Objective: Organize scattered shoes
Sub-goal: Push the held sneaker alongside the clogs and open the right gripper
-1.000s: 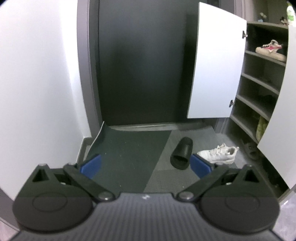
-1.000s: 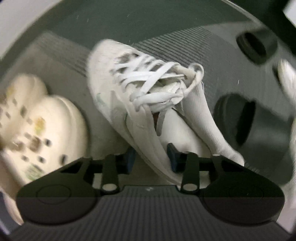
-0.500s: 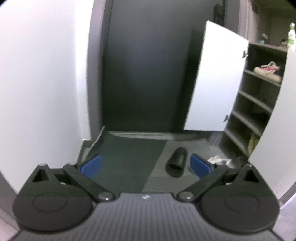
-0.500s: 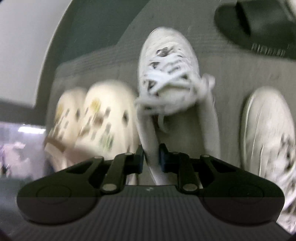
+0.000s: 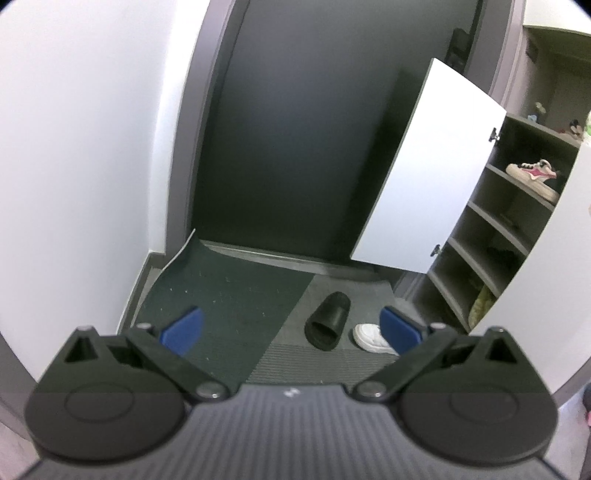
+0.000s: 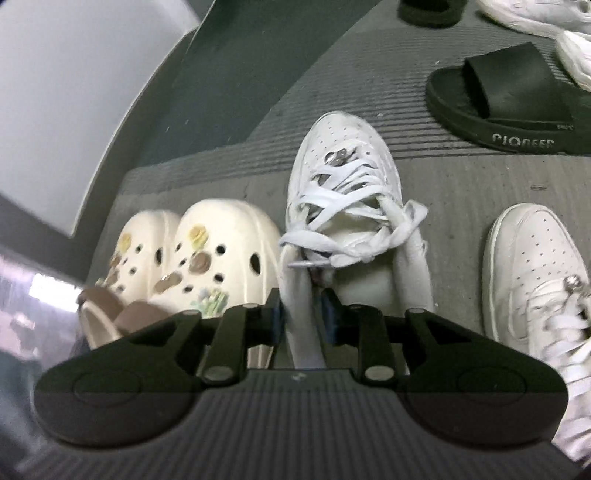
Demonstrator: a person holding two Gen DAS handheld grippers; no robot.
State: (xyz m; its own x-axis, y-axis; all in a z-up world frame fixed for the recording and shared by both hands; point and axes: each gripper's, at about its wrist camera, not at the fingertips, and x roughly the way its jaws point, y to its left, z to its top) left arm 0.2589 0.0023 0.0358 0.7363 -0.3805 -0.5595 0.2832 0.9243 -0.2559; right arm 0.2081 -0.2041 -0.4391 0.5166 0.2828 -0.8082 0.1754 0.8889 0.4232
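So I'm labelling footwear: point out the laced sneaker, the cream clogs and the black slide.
laced sneaker (image 6: 341, 147), right wrist view, toe cap.
cream clogs (image 6: 225, 236), right wrist view, nearer clog's upper.
black slide (image 6: 517, 88), right wrist view, strap.

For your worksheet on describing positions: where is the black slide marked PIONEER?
Right wrist view, upper right: the black slide lies on the grey mat, beyond the two white sneakers.

Right wrist view, floor: cream clogs (image 6: 192, 258), 2; white lace-up sneakers (image 6: 343, 206), 2, plus more white sneakers (image 6: 535, 14) cut off at top right, count unclear; black slides (image 6: 509, 107), 2, one partly cropped; left wrist view: pink-and-white sneaker (image 5: 533, 177) on shelf, 1.
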